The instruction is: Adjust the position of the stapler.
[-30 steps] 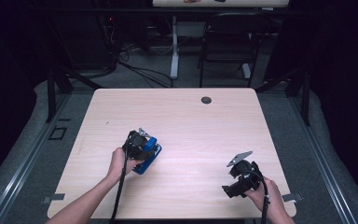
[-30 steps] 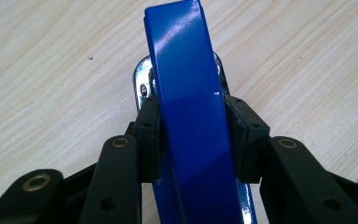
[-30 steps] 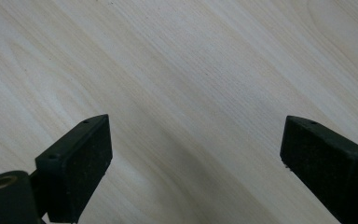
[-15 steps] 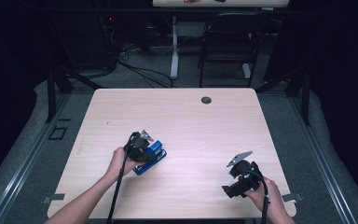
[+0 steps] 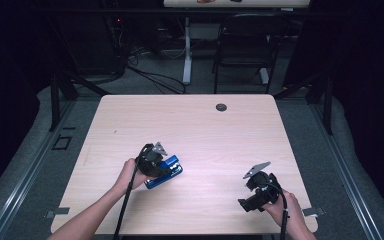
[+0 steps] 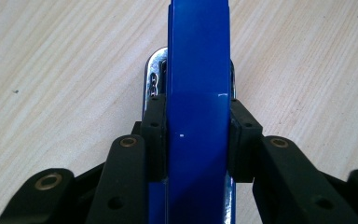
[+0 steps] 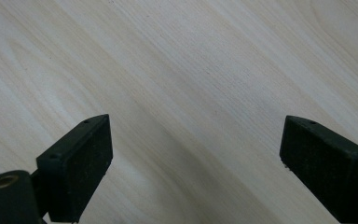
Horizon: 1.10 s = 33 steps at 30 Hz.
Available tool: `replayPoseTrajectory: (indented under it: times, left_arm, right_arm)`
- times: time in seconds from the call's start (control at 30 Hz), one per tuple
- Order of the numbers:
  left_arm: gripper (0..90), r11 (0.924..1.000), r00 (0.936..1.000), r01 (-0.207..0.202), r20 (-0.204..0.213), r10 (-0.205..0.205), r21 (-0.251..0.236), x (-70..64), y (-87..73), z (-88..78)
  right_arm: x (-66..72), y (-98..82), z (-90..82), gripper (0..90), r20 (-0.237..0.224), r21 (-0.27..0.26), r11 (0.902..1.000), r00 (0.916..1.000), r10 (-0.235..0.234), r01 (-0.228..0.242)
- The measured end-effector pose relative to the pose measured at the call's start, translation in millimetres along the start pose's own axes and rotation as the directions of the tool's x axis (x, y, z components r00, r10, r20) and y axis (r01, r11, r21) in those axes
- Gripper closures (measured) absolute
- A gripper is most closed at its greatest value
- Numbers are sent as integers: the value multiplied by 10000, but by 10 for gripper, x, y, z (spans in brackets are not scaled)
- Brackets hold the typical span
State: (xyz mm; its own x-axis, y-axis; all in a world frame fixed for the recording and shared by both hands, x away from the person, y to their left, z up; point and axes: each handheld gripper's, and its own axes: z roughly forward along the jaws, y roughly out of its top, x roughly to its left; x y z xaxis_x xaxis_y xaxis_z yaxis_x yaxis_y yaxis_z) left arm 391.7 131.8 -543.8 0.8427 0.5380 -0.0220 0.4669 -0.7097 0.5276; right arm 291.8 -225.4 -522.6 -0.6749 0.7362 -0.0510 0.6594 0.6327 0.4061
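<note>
Blue and shiny, a stapler [image 5: 164, 172] lies on the pale wooden table [image 5: 190, 125], in the near left part of it. The left gripper [image 5: 156, 161] is on top of the stapler, and the person's left hand [image 5: 128, 172] holds this gripper from behind. In the left gripper view the two black jaws press on both sides of the stapler's blue body [image 6: 198, 112], one pad [image 6: 156, 135] on each flank, so the stapler is pinched firmly between them. A chrome metal part [image 6: 151, 77] shows under the blue top, just beyond the pads, and the wood grain of the table is all around it.

The right gripper [image 5: 257, 192] is in the near right part of the table, well apart from the stapler, held in the right hand [image 5: 285, 212]. In the right gripper view its jaws stand wide apart, with bare wood between them. A grey three-cornered plate [image 5: 256, 169] sits on top of it.

Near the far edge of the table there is a small dark round cap [image 5: 221, 107]. Behind the table stands a black chair [image 5: 245, 47] on the grey floor.
</note>
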Motion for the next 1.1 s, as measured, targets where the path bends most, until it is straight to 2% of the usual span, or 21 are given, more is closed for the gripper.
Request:
replayPoseTrajectory:
  times: [0.23,0.37,0.4,0.47,0.53,0.57,0.63,0.7,0.73,0.87,0.9,1.03,1.1]
  left_arm:
    - [661,9998,9997,-188,175,188,-4,-18,0,3]
    - [662,9991,9986,-432,299,432,19,-43,5,5]
    - [661,9987,9977,-515,449,514,-3,-50,5,9]
    - [662,9983,9974,-578,439,578,-19,-80,12,13]
    - [661,9972,9952,-742,642,744,-57,-101,13,19]
    - [661,9966,9949,-821,587,821,-18,-119,19,20]
    - [661,9958,9927,-914,791,915,-53,-125,20,24]
    - [661,9944,9916,-1059,742,1059,-42,-154,27,27]
    - [661,9935,9895,-1131,897,1134,-80,-156,25,30]
    - [661,9909,9860,-1344,978,1348,-102,-174,30,34]
    - [661,9905,9856,-1372,985,1373,-83,-180,33,35]
    - [661,9892,9835,-1463,1062,1463,-82,-191,38,38]
    - [662,9874,9800,-1574,1215,1579,-138,-206,43,45]
  right_arm:
    - [2,-2,12,92,-19,-54,10000,10000,59,-59]
    - [4,-2,18,92,-61,-83,9999,9999,109,-110]
    - [4,-2,18,92,-60,-80,9999,9999,110,-111]
    - [3,-2,20,92,-57,-86,9999,9999,114,-114]
    - [3,-1,21,92,-59,-92,9999,9999,108,-109]
    - [21,-12,43,92,-115,-388,9986,9993,354,-358]
    - [0,2,18,92,-106,-28,10000,9999,44,-44]
    - [4,-1,23,92,-117,-92,9999,9999,109,-110]
    - [-12,9,7,92,-125,152,9998,9998,-125,127]
    - [12,-7,32,92,-127,-226,9995,9996,234,-236]
    - [4,0,19,92,-85,-42,10000,9999,78,-78]
    - [3,0,20,92,-52,-17,10000,10000,46,-46]
    - [7,0,23,92,-114,-72,9999,9999,89,-90]
